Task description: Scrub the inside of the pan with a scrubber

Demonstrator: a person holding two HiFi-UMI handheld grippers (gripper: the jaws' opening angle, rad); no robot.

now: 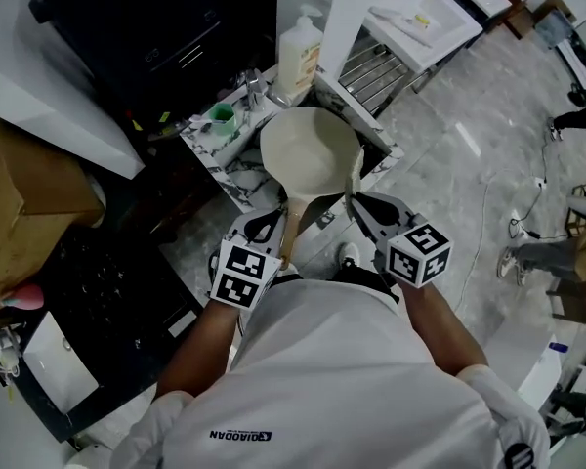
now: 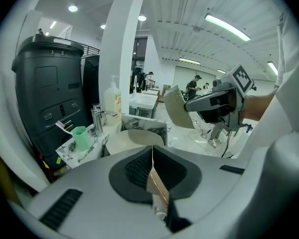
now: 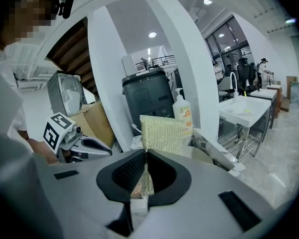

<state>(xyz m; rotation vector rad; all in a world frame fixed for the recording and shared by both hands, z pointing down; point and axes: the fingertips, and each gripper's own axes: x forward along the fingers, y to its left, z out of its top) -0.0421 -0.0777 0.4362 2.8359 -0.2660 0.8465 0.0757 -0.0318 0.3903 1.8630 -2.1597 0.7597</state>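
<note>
Left tool (image 2: pixel 152 156) first: its jaws are pressed together on the pan's handle (image 1: pixel 289 225), a thin strip pinched right between the pads. Out beyond its tips is the pan (image 1: pixel 311 154) itself, pale bowl facing up, carried over the marbled tabletop (image 1: pixel 220 162).

Over to the right tool (image 3: pixel 145 158): jaws clamped on the lower edge of the scrubber (image 3: pixel 162 132), which stands up out of the grip like a flag. In the head view that pad comes in edge-on, just beside the pan's right rim. In the left gripper view it hangs in the air off to the right of the pan, apart from it.

So both grips are made, pan in one tool, scrubber in the other, and the setup is done. The scrubbing itself, by my reading, hasn't started: the scrubber has yet to go inside the bowl. Past the pan, a soap bottle (image 1: pixel 300 55) and a green cup (image 1: pixel 222 117) stand at the back of the tabletop.
</note>
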